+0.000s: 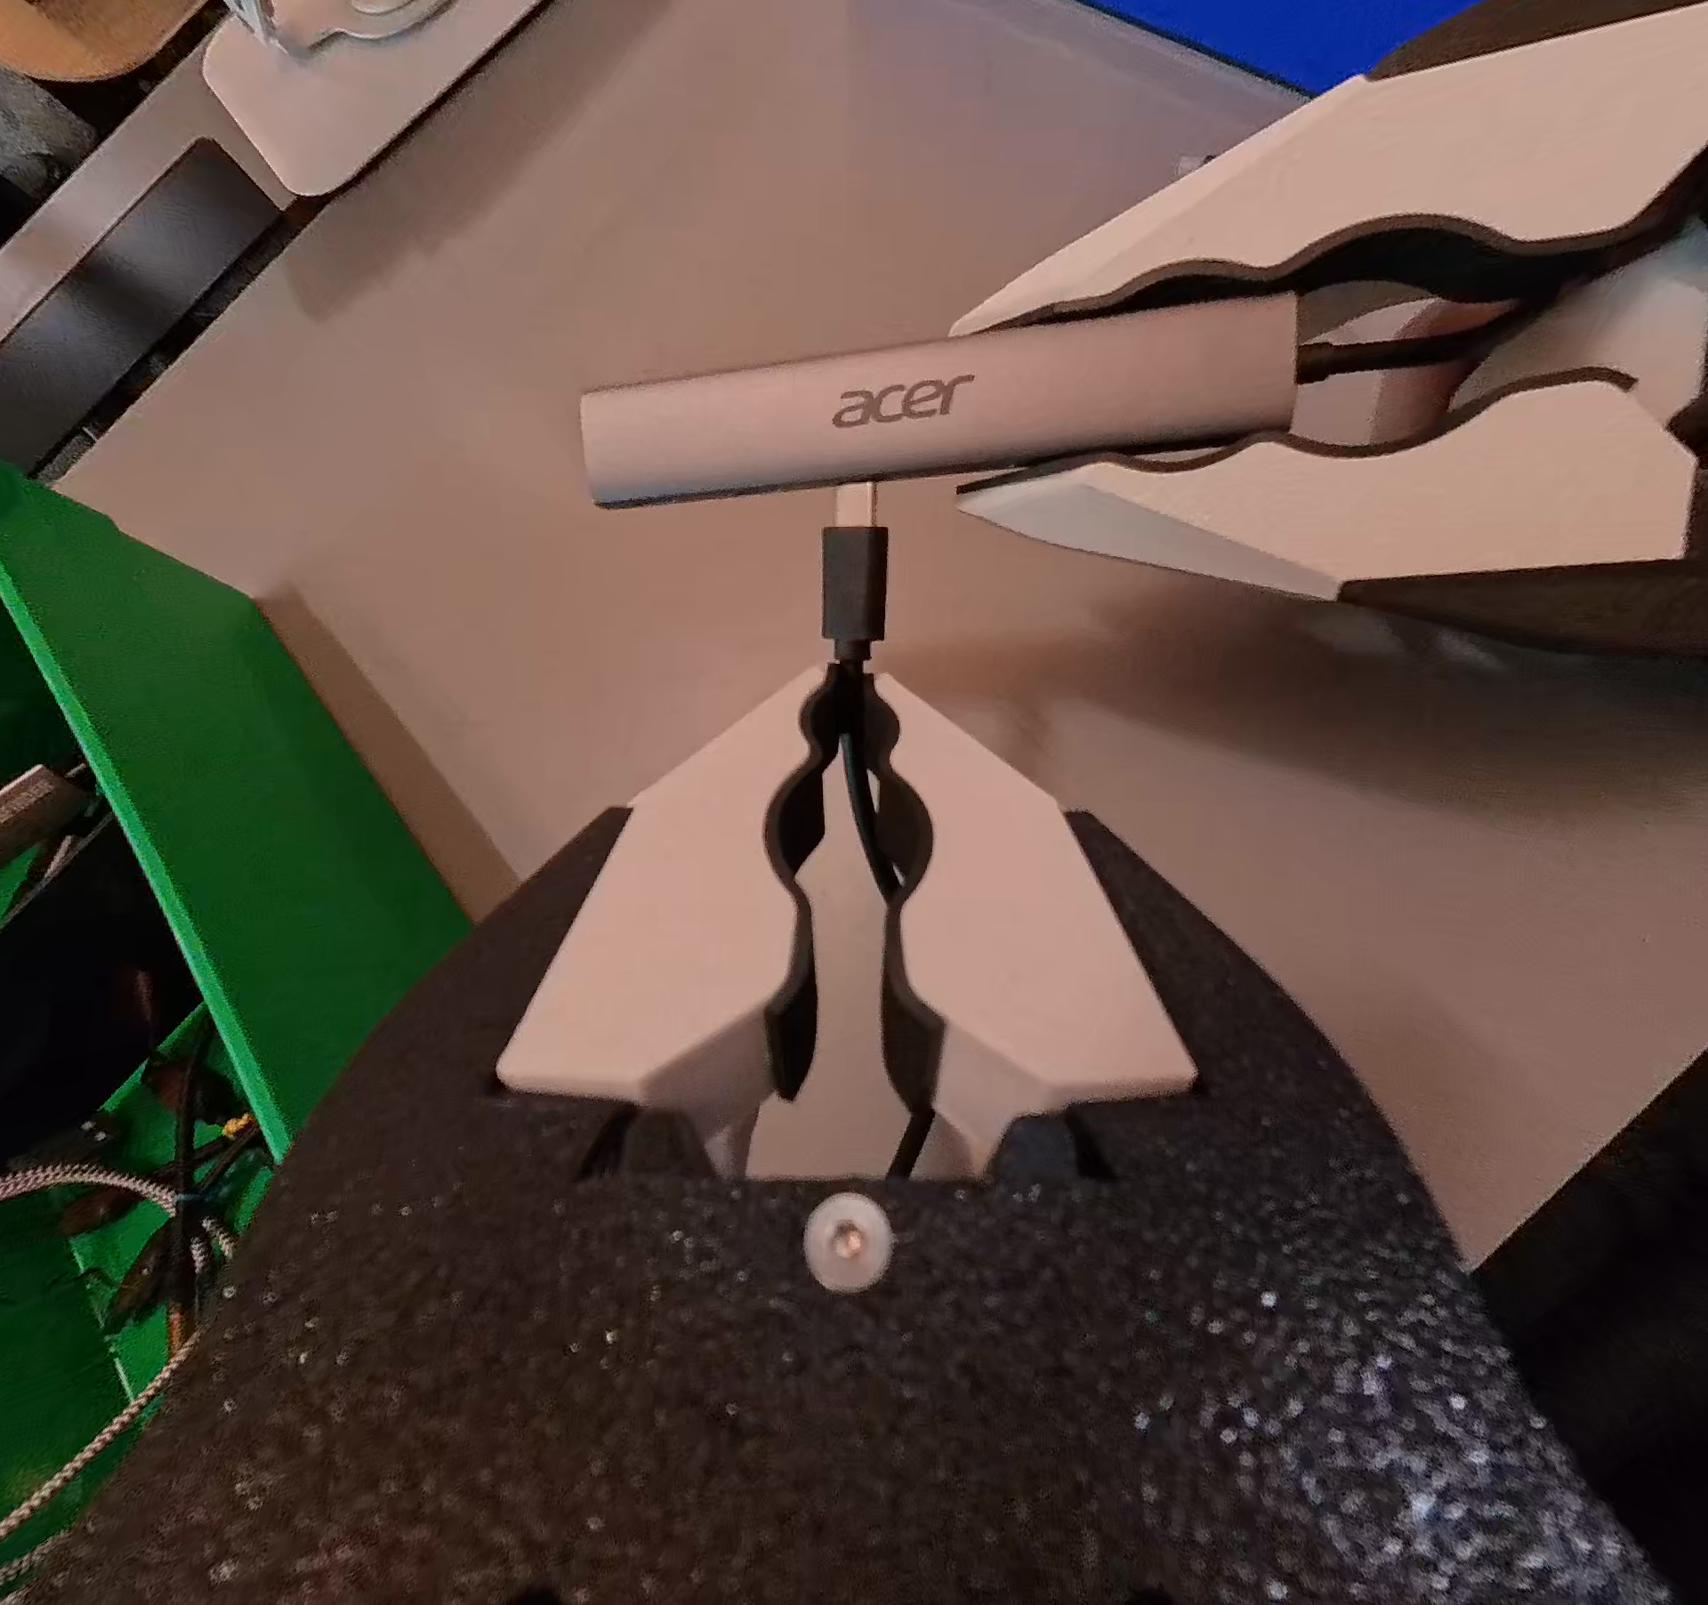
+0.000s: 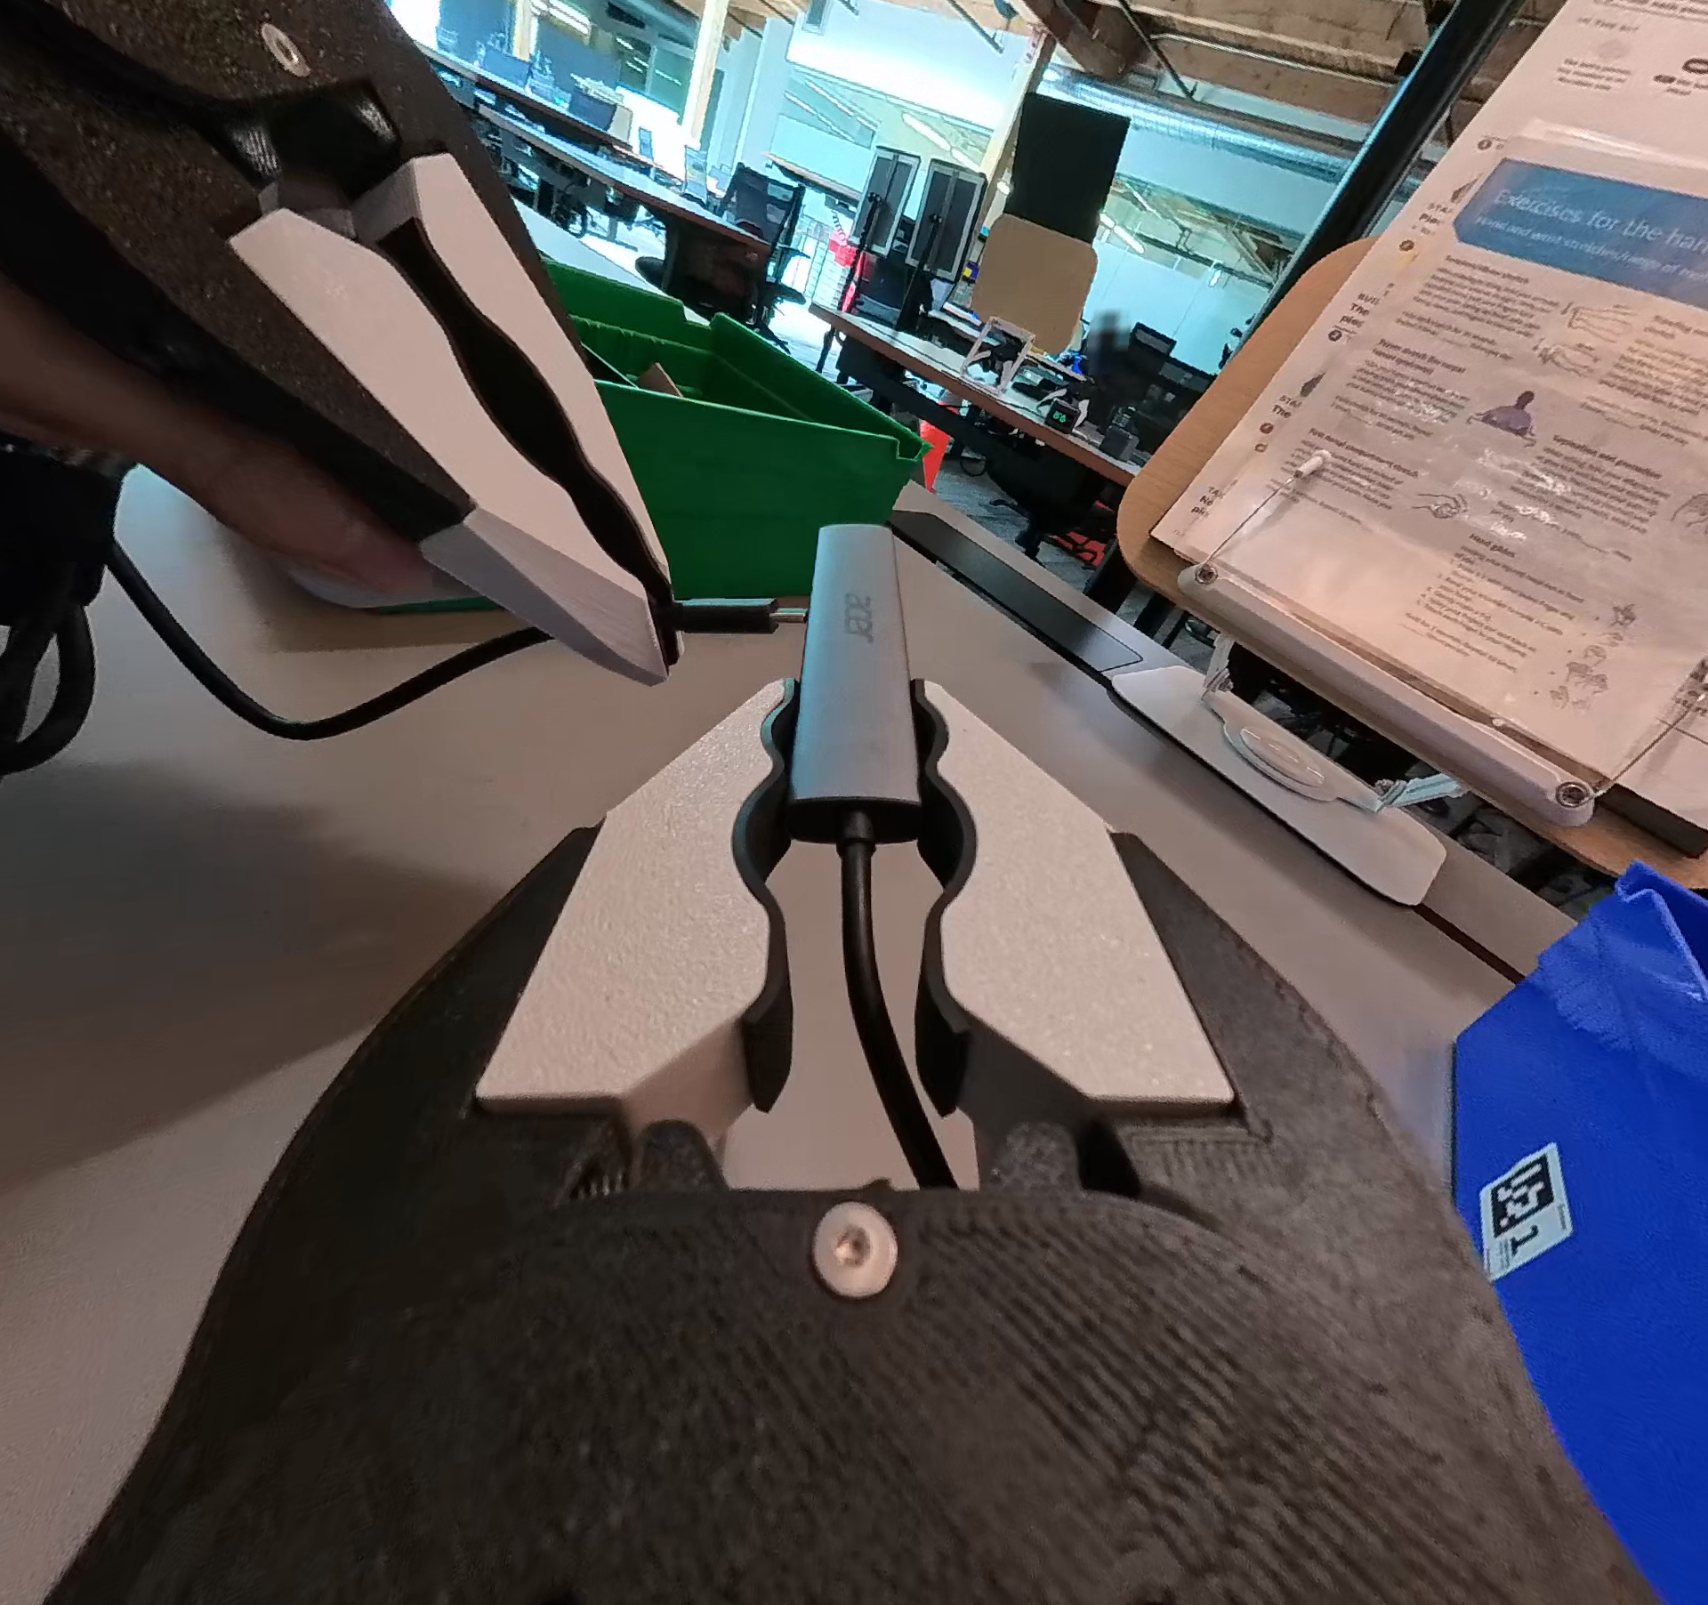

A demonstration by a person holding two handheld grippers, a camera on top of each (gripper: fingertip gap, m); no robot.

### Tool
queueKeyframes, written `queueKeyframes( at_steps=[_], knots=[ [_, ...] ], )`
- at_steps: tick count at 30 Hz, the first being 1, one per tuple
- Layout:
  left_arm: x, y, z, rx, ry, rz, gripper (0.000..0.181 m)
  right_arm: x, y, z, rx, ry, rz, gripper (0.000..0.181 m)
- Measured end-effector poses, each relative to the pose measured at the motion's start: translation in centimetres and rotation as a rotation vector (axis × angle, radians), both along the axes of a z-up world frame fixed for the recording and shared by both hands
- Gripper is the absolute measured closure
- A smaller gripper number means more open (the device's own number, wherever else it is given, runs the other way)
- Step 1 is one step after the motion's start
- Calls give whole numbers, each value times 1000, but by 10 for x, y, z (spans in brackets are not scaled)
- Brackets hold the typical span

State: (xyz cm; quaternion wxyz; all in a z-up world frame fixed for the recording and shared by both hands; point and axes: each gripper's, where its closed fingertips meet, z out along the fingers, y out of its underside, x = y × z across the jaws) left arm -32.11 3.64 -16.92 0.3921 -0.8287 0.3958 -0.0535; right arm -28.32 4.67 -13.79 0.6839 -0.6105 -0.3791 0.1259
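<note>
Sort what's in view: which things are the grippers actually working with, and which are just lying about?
In hand:
- grey USB hub, clamped in the right gripper
- black USB plug at the hub's side port; its cable is pinched in the left gripper

Lying about:
- green bin
- blue bin
- document stand with printed sheets
- table

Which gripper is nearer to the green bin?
Left. The left gripper is just in front of the green bin; the right gripper, holding the grey hub, is farther back.

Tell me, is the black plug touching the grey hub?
Touching. In the left wrist view, the black plug has its metal tip entering the grey hub underside, with no gap.
</note>
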Motion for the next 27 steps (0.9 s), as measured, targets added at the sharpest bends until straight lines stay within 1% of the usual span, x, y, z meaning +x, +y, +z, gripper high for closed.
queueKeyframes(
  at_steps=[6,11,15,17,21,25,27],
  knots=[
    [1,0,-2,5,27,2,180,0,0,-3,-10,-15,-4,159],
    [-1,2,-3,46,87,23,180,0,0,-4,-22,-21,5,159],
    [0,3,-5,64,127,38,180,-1,1,-8,-4,-80,-30,159],
    [1,3,-5,59,102,29,180,-2,1,-9,4,-90,-31,159],
    [5,3,2,56,13,8,181,0,-1,-3,-23,-13,-1,159],
    [6,2,1,66,29,-8,181,-1,-1,-10,-42,-58,18,158],
    [9,3,4,78,-4,-16,181,1,-3,-8,-34,-53,27,158]
  ],
)
